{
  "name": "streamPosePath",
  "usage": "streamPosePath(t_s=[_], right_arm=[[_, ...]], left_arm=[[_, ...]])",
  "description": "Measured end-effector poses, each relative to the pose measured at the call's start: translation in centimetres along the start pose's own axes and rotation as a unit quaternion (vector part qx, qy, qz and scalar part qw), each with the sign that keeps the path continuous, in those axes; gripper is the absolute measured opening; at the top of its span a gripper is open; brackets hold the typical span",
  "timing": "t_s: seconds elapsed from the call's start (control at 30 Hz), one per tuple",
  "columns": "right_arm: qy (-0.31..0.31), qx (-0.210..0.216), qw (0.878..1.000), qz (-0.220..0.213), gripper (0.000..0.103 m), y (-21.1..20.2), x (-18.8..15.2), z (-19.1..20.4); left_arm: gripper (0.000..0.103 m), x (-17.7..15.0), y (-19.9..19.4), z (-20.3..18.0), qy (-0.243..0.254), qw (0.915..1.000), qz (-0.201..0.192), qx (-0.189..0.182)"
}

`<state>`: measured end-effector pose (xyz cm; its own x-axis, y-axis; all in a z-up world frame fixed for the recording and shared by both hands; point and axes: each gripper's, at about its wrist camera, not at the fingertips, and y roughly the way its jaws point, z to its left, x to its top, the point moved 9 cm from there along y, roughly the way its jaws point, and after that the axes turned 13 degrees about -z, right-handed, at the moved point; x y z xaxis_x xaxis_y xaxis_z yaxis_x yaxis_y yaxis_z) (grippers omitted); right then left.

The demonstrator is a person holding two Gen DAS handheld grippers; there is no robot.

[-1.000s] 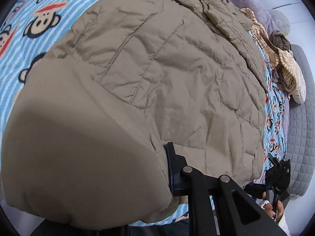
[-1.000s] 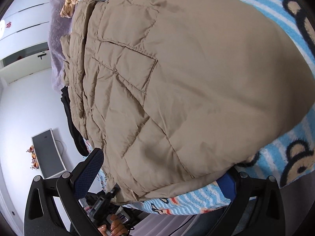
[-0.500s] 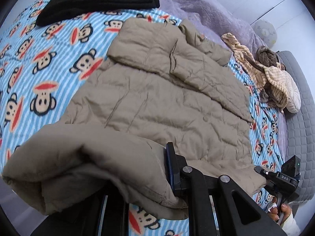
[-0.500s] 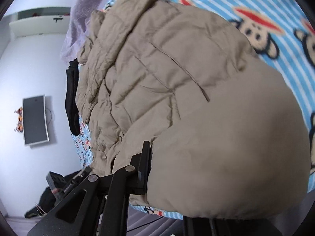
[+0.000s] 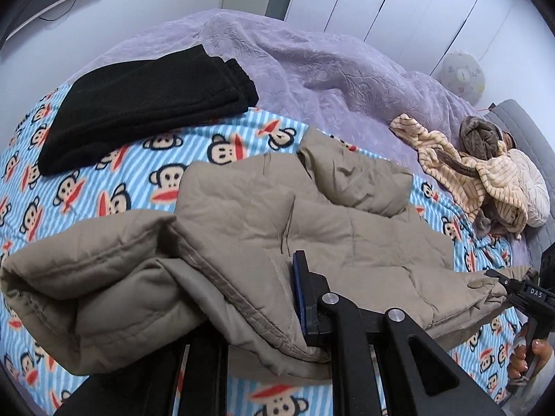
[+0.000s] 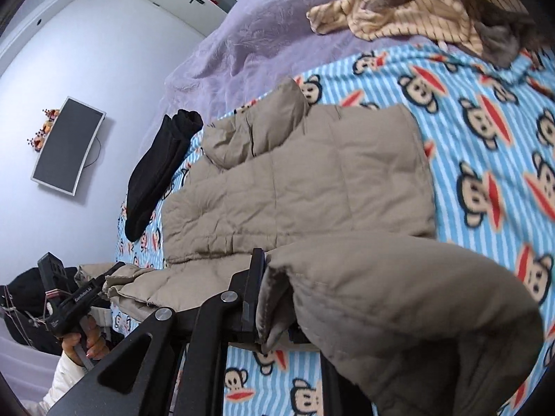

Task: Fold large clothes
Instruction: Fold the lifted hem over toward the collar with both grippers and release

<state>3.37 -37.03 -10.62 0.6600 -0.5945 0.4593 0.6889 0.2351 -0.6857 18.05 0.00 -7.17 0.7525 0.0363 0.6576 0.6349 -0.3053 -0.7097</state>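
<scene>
STEP: mid-fold, hem raised off bed [image 5: 312, 79] | left gripper [image 5: 263, 315] and right gripper [image 6: 277, 298] pinching beige jacket [image 5: 347, 239] | NEXT: lay hem toward collar, aligned.

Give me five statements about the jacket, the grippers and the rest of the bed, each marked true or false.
1. Both grippers are shut on the jacket. True: left gripper, right gripper.
2. The black garment lies on top of the jacket. False: it lies apart, on the monkey blanket.
3. The striped clothes are folded neatly. False: they lie in a crumpled heap.
4. A purple cover lies beyond the monkey blanket. True.
5. The jacket is bright red. False: it is tan.
</scene>
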Motion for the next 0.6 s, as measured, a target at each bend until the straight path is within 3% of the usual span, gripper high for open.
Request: streamPosePath(t_s=[0.27, 0.6], right_arm=[[-0.003, -0.045, 0.999, -0.026, 0.012, 7.4, 7.4, -1.2], [0.013, -0.085, 0.996, -0.007, 0.011, 16.6, 8.8, -6.1]], left_arm=[[0.017, 3.1, 10.6, -0.5, 0.026, 0.9989, 0.014, 0.037], [0.018, 1.3, 19.4, -0.4, 0.04, 0.9968, 0.019, 0.066]])
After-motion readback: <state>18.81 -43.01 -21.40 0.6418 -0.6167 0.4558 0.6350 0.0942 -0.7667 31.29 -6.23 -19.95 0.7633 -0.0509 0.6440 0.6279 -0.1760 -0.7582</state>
